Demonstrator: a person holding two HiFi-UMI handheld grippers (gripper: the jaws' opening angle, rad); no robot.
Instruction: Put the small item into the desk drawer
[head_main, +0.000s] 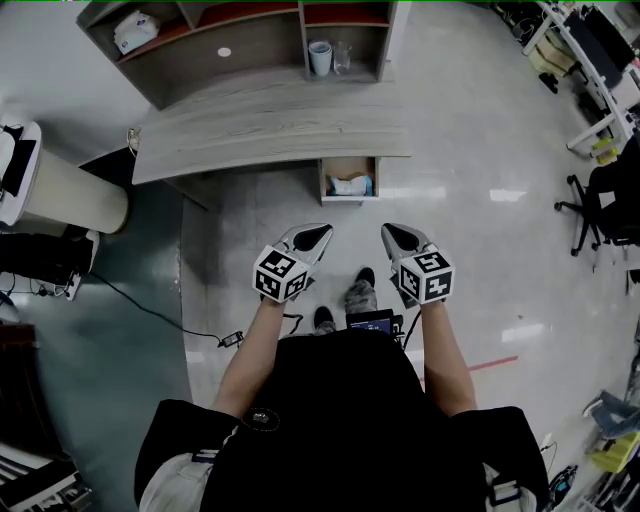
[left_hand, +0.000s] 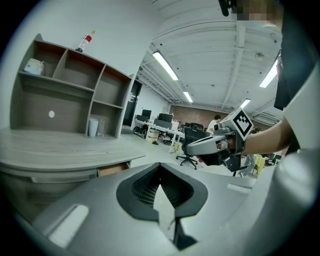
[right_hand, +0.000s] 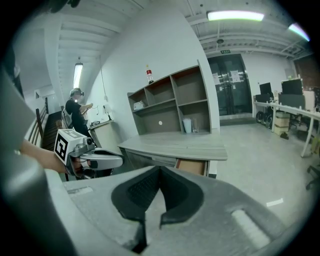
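Head view shows the grey desk (head_main: 270, 130), its drawer (head_main: 346, 164) open beneath. Well short of it the left gripper (head_main: 318, 232) and right gripper (head_main: 392, 232) hang side by side, jaws clenched empty. The small item (head_main: 351, 185) lies inside the drawer

Floor (head_main: 265, 215) before the open drawer (head_main: 340, 166) is free; the desk top (head_main: 260, 140) overhangs its rear.
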